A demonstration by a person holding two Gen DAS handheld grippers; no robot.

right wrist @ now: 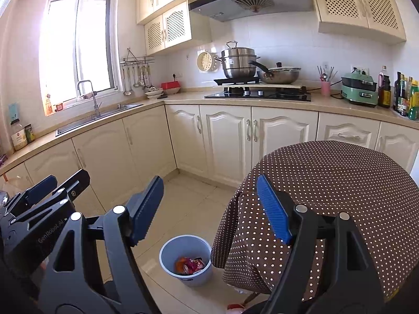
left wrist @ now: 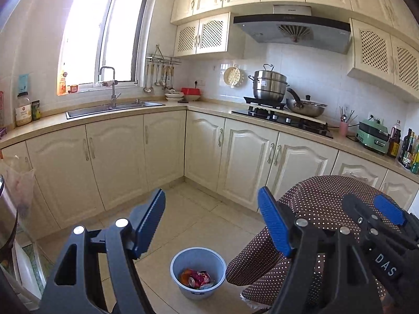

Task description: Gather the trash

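We hold both grippers up with nothing in them; the left gripper (left wrist: 211, 222) has its fingers wide, the right gripper (right wrist: 210, 208) likewise; the blue bin (right wrist: 186, 260) stands on the floor beside the dotted cloth (right wrist: 327, 183), holding what look like crumpled wrappers (left wrist: 196, 278).

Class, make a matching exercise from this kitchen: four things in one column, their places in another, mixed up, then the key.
Things:
1. steamer pot
2. blue bin
3. green cooker
4. tap

Places:
A. floor beside the dotted tablecloth
B. over the sink
C. on the stove
D. counter, beside the bottles

Pairs: 1-C, 2-A, 3-D, 4-B
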